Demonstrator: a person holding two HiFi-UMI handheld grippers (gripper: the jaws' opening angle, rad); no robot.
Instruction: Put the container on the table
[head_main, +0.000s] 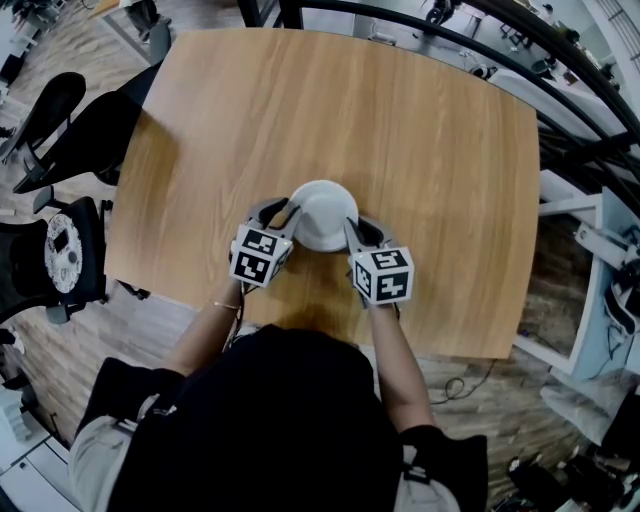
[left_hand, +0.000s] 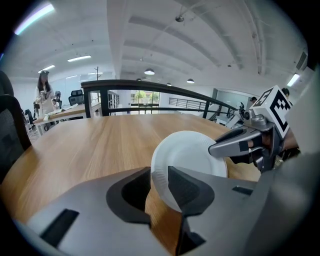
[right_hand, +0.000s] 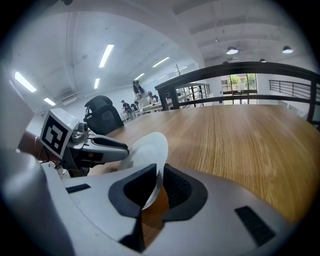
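Observation:
A white paper container (head_main: 323, 213), round and shallow, is held between both grippers over the near part of the wooden table (head_main: 330, 110). My left gripper (head_main: 283, 216) is shut on its left rim, and my right gripper (head_main: 351, 231) is shut on its right rim. In the left gripper view the container (left_hand: 192, 150) stands tilted, its rim pinched in the left gripper (left_hand: 159, 182), with the right gripper (left_hand: 216, 148) at its far edge. The right gripper view shows the container (right_hand: 147, 147) thin in the right gripper (right_hand: 159, 186), with the left gripper (right_hand: 122, 146) opposite. Whether it touches the table I cannot tell.
Black office chairs (head_main: 62, 108) stand left of the table, and another chair (head_main: 60, 250) is nearer me. A dark curved railing (head_main: 450, 22) runs behind the table. A white frame (head_main: 580, 212) stands at the right. A person (left_hand: 44, 95) stands far off.

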